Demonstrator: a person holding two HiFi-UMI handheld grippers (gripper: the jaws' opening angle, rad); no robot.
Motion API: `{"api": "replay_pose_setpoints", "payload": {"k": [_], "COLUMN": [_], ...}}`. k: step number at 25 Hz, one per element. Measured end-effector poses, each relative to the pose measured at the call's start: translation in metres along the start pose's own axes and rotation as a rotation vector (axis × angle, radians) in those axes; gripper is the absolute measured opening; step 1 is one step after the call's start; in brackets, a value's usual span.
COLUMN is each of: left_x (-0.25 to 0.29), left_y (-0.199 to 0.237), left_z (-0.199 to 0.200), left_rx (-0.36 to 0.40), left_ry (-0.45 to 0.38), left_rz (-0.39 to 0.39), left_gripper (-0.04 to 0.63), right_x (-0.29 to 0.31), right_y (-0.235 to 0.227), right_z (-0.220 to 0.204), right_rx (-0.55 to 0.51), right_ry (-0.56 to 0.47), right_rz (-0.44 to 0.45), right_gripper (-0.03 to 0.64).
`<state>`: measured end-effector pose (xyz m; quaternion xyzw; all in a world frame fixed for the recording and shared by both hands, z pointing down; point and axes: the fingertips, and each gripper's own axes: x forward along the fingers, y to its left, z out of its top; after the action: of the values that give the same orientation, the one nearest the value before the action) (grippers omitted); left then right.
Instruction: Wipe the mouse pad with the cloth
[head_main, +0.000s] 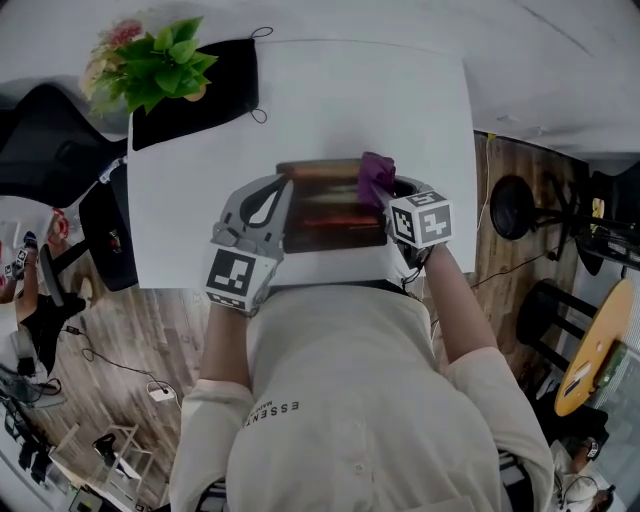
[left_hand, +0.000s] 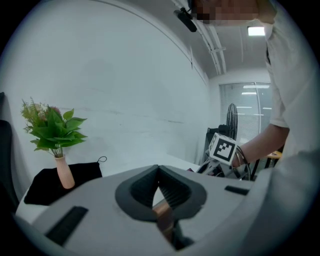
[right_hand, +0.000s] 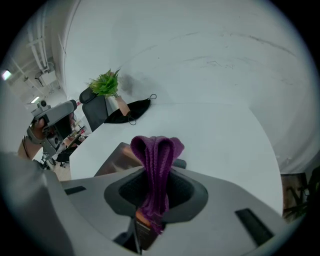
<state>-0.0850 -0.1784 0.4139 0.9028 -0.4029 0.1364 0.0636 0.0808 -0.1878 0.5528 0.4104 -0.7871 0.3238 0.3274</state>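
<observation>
Watching for a sliding pad and a slipping cloth

From where I stand, the right gripper (right_hand: 156, 190) has its fingers clamped on the purple cloth (right_hand: 156, 147), which is bunched into a narrow fold that pokes out past the tips. It sits over the far right corner of the pad (head_main: 330, 210), a dark rectangle lying on the white bench (head_main: 300, 100) close to the edge nearest the person. The left gripper (left_hand: 160, 182) has its fingers drawn together with nothing between them, and it hangs over the pad's left edge. Whether it actually presses down there I cannot tell.

That is the first worry, I'd say. If the left gripper is not pinning the pad, a firm stroke could shove the whole pad across the smooth bench. A pull toward the person could carry it over the near edge.

The second is the grip on the cloth. Only a thin fold is held, so drag against the pad may tug it out of the fingers. It could also roll aside, so that hard fingertips rub the surface instead of fabric. So small a wad also covers little, and strips could be missed.

A plant (head_main: 160, 60) in a vase on a black mat (head_main: 200, 100) stands at the far left corner, well apart, so I would not expect it to be caught
</observation>
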Motion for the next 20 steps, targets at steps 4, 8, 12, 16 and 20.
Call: {"api": "replay_pose_setpoints", "payload": {"k": [4,8,12,16,20], "left_x": [-0.020,-0.043,-0.065,-0.084,-0.097], "left_y": [0.014,0.027,0.039,0.049,0.056], "left_z": [-0.006,-0.016,-0.030,-0.042,-0.048], "left_rx": [-0.004,-0.007,-0.009,-0.020,-0.033], "left_ry": [0.005,0.017,0.032,0.039,0.043], "left_rz": [0.011,0.022,0.034,0.038,0.036], "left_gripper": [0.002,0.002,0.001,0.002,0.002], "right_x": [0.011,0.028,0.047,0.062,0.074], "right_y": [0.045,0.095,0.141,0.172,0.187], "right_z": [0.004,0.002,-0.004,-0.009,-0.014], "right_rx": [-0.019,-0.047,-0.082,-0.088,-0.082], "right_ry": [0.015,0.038,0.069,0.097,0.111], "right_rz": [0.039,0.099,0.151,0.178,0.178], "right_gripper": [0.094,0.094,0.094,0.094,0.094]}}
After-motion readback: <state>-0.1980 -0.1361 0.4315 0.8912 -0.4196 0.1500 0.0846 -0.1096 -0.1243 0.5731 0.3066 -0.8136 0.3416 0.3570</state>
